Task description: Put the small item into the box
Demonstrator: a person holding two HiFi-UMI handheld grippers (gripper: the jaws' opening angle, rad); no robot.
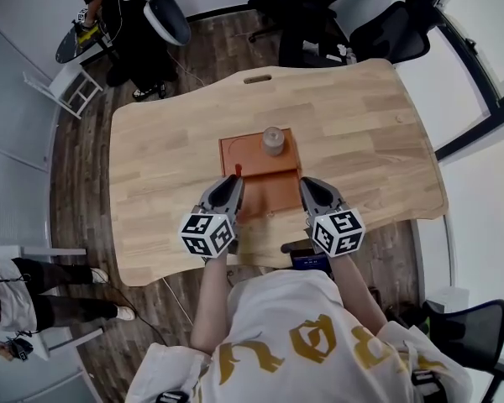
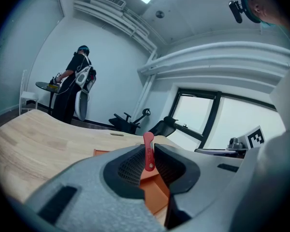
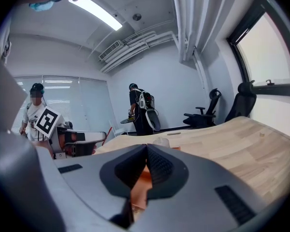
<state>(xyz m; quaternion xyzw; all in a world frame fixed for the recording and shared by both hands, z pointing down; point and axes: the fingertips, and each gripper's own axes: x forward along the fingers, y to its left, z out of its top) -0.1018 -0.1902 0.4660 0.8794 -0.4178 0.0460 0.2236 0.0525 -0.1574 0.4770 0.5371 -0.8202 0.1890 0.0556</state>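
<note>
An orange box (image 1: 232, 151) lies open in the middle of the wooden table (image 1: 151, 175), with a pale round roll (image 1: 273, 141) at its far side. A flat orange panel (image 1: 273, 193) of it stretches toward me between the grippers. My left gripper (image 1: 235, 180) hovers at the box's near left corner, shut on a small thin red item (image 1: 237, 170). That red item (image 2: 148, 151) stands upright between the left gripper's (image 2: 150, 164) pads, above the orange box (image 2: 155, 193). My right gripper (image 1: 305, 182) sits at the panel's right edge; its (image 3: 146, 151) jaws are shut, tips touching, nothing seen between them.
A dark device (image 1: 307, 255) lies at the table's front edge by my body. Black office chairs (image 1: 386, 32) stand beyond the far right of the table. A person (image 1: 139, 23) stands at a small round table far left, near a white chair (image 1: 71, 86). Another person (image 1: 34, 305) is at the left.
</note>
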